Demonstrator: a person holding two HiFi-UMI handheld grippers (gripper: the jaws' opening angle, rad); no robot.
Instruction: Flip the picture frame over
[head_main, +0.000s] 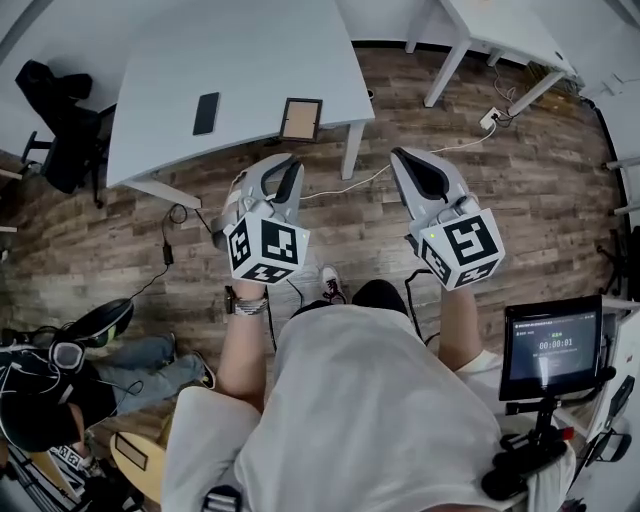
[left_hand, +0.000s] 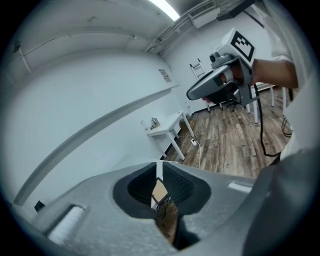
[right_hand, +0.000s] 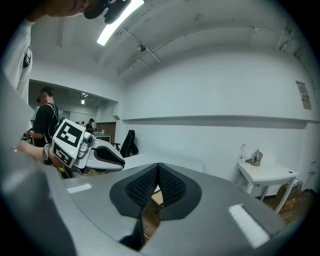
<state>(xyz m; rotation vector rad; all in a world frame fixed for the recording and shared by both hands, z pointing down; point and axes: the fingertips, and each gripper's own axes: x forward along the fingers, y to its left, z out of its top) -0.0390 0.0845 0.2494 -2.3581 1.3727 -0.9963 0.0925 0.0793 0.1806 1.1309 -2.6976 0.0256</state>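
1. Where the big white table (head_main: 250, 50) stands, a flat black phone (head_main: 206, 113) lies on top.
2. Just right of it lies the dark-edged tan picture frame (head_main: 301, 119), near the table's front edge.
3. The left gripper (head_main: 283, 165) is clenched on nothing, off the table.
4. The right gripper (head_main: 408, 160) is clenched empty too.
5. A small black screen (head_main: 552, 345) reads 00:00:01.

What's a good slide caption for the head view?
Left gripper and right gripper hover shut, short of the table where the frame lies beside a phone.
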